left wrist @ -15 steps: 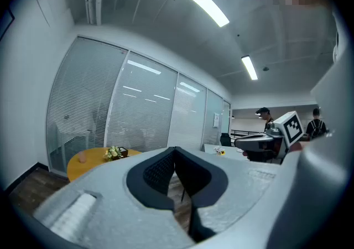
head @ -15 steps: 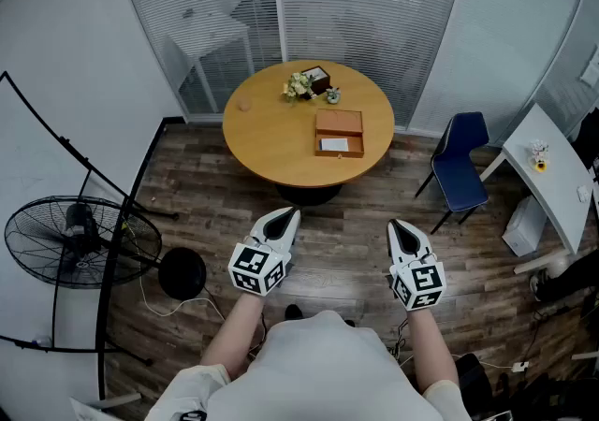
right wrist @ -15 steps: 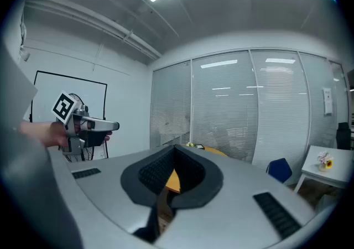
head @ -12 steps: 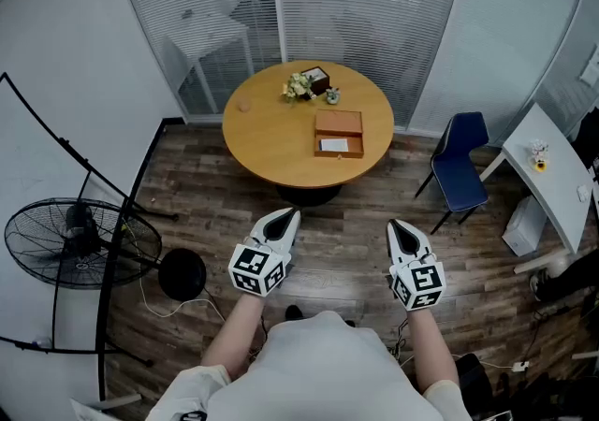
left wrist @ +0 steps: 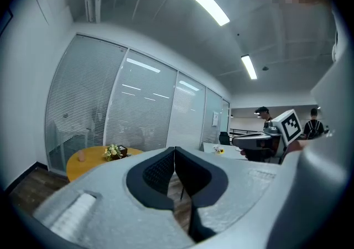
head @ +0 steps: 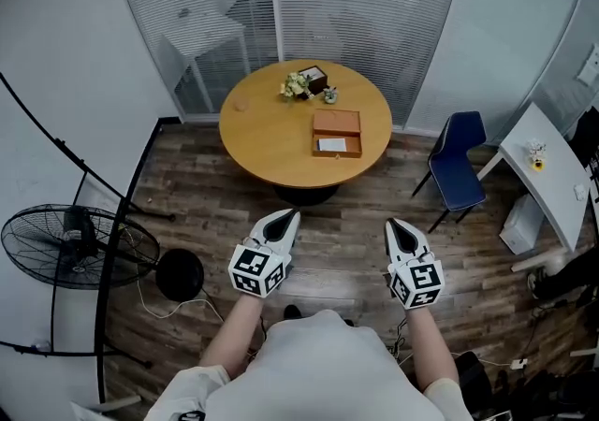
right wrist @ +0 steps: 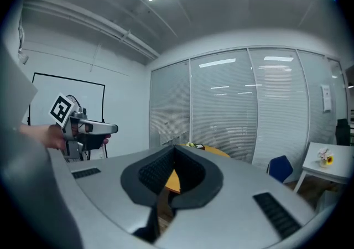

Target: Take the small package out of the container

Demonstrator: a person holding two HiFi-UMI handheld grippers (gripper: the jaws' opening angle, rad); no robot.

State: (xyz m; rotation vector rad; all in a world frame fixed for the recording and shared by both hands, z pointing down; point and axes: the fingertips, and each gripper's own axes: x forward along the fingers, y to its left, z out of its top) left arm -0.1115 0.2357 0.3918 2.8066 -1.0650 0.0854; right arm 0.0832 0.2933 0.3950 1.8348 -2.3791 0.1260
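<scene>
Two handheld tools hover low in the frame over the wooden floor [head: 337, 234]: the left gripper [head: 292, 213] and the right gripper [head: 394, 223], both well short of the round table [head: 267, 134] at upper centre. Each has its jaws pressed together with nothing between them. Only the head view shows the container [head: 338, 122], a flat wooden box on the table's right half, with the small package [head: 331, 144] showing white in its near part. The left gripper view catches just the table's edge and the flowers [left wrist: 113, 151] at lower left, plus the other gripper at far right. The right gripper view adds a blue chair [right wrist: 279, 167] at lower right.
</scene>
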